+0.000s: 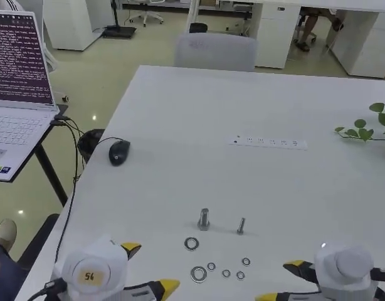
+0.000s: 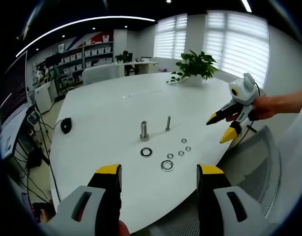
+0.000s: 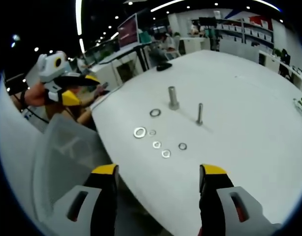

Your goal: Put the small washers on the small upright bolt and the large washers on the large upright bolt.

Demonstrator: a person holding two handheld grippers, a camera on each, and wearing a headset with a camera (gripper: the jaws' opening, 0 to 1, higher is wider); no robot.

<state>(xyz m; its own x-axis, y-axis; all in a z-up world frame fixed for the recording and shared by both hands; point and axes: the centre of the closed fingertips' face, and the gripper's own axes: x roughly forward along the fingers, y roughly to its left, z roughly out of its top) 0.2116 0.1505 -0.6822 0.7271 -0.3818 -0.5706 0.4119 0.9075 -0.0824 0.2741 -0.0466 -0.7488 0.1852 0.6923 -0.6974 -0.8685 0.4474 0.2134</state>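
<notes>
- Laptop at the far left, beside the white table; its screen shows many lines of text, too small to read.
- Left gripper is low at the near table edge. A yellow sticker on it reads "54". Its yellow-tipped jaws are apart and hold nothing.
- One black mouse lies near the left table edge.
- One large bolt stands upright on its head.
- Two large washers lie flat in front of it: one near the bolt, the other closer to the person.
- Four small washers lie flat in a loose group, just right of the nearer large washer.
- One small bolt stands upright, right of the large bolt and apart from it.
- One white power strip lies farther back.
- Right gripper is low at the right; its jaws are also apart, with nothing between them.
- Green plant leaves reach in at the right edge.
</notes>
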